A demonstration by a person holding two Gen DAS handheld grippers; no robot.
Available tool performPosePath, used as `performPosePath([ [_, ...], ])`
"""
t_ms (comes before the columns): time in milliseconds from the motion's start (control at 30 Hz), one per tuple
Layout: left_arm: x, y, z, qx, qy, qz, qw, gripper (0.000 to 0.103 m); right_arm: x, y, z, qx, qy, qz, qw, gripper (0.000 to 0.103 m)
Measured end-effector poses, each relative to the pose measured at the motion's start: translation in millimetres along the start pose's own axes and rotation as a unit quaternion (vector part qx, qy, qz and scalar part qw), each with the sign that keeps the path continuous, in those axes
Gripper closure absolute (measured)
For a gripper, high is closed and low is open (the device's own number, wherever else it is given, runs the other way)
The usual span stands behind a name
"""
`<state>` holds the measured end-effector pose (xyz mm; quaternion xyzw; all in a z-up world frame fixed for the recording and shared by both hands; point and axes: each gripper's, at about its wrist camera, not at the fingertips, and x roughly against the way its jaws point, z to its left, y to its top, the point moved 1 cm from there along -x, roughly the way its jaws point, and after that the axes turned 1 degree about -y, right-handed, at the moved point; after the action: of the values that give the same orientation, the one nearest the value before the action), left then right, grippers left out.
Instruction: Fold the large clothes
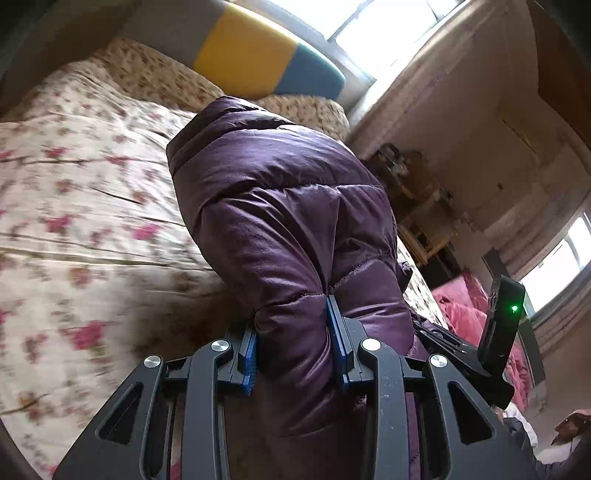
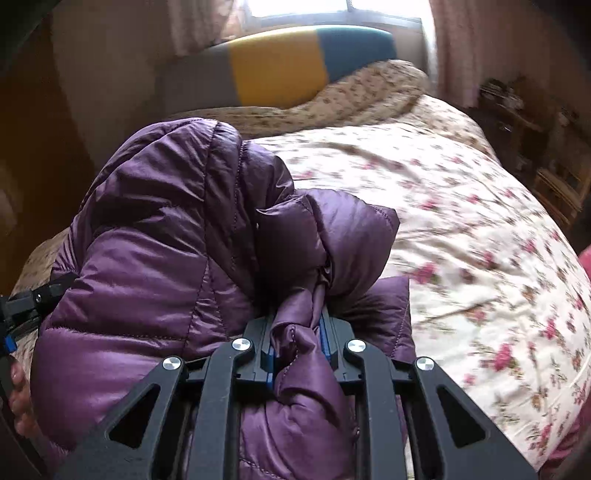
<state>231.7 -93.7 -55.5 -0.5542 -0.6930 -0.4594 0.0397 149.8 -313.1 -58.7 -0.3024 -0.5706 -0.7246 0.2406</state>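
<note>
A purple quilted down jacket (image 1: 273,206) hangs lifted above a bed with a floral cover (image 1: 74,206). My left gripper (image 1: 295,350) is shut on a thick puffy fold of it, the blue pads pressing either side. In the right wrist view the same purple jacket (image 2: 155,251) bulges to the left, and my right gripper (image 2: 297,350) is shut on a bunched, twisted edge of it. The other gripper's black frame (image 1: 495,339) shows at the right of the left wrist view. A hand (image 2: 18,398) shows at the far left edge of the right wrist view.
The bed's floral cover (image 2: 461,229) spreads to the right. A grey, yellow and teal headboard (image 2: 280,70) stands at the far end under a bright window (image 1: 388,26). A cluttered wooden shelf (image 1: 417,199) and pink bedding (image 1: 465,306) lie beside the bed.
</note>
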Motion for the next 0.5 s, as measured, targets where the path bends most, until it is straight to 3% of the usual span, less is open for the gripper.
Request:
performPosePath([
  [200,71,-5,33,0.018,0.044,-0.047,0.9978,0.071,-5,0,77,0.054,0.058,0.001,0.997,0.087],
  [500,177,-32,97,0.074,0.119,-0.107,0.9843,0.071,-15,-20,198,0.142,0.126,0.010,0.982,0.087],
])
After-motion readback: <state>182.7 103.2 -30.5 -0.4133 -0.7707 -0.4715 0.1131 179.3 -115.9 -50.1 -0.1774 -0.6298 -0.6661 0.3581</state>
